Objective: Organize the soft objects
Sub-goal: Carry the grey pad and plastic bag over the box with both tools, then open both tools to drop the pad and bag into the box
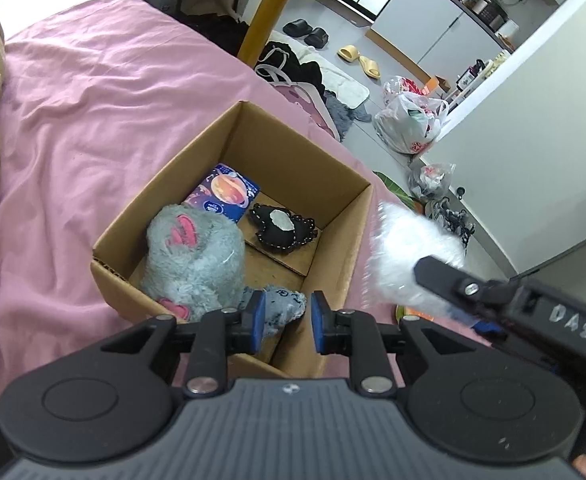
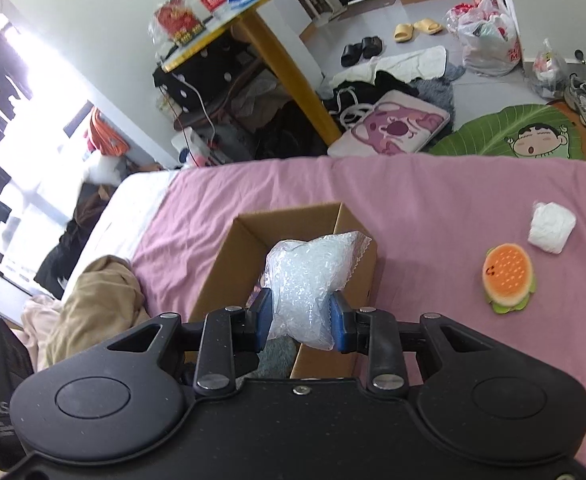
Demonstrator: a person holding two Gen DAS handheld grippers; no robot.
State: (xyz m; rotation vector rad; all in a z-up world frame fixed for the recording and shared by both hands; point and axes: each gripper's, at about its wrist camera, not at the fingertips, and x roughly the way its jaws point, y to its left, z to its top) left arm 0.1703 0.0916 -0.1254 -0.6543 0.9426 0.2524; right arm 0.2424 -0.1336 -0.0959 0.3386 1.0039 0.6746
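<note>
Nearest to us in the right wrist view, our right gripper [image 2: 301, 316] is pinching a clear bag of white pellets [image 2: 313, 276] between its blue pads [image 2: 263, 316], and we are holding it above the near right part of the cardboard box [image 2: 249, 248]. From this cam the box inside is mostly hidden by the bag. We are seeing here what the left cam does not show: a burger plush [image 2: 508, 278] and a white wrapped bundle [image 2: 551, 227] lying on the pink sheet [image 2: 433, 208], both well apart from the box, to its right.

In the left wrist view our left gripper [image 1: 285, 322] is standing spread w/ nothing between the pads, over the near edge of the box [image 1: 293, 152]. This cam is showing the contents: a grey plush [image 1: 197, 256] w/ pink marks at the near left, a blue space-print booklet [image 1: 225, 192] leaning at the back, and a black stitched pouch [image 1: 283, 226] flat on the bottom. The pellet bag [image 1: 405, 252] is appearing blurred just beside the box's right wall.
</note>
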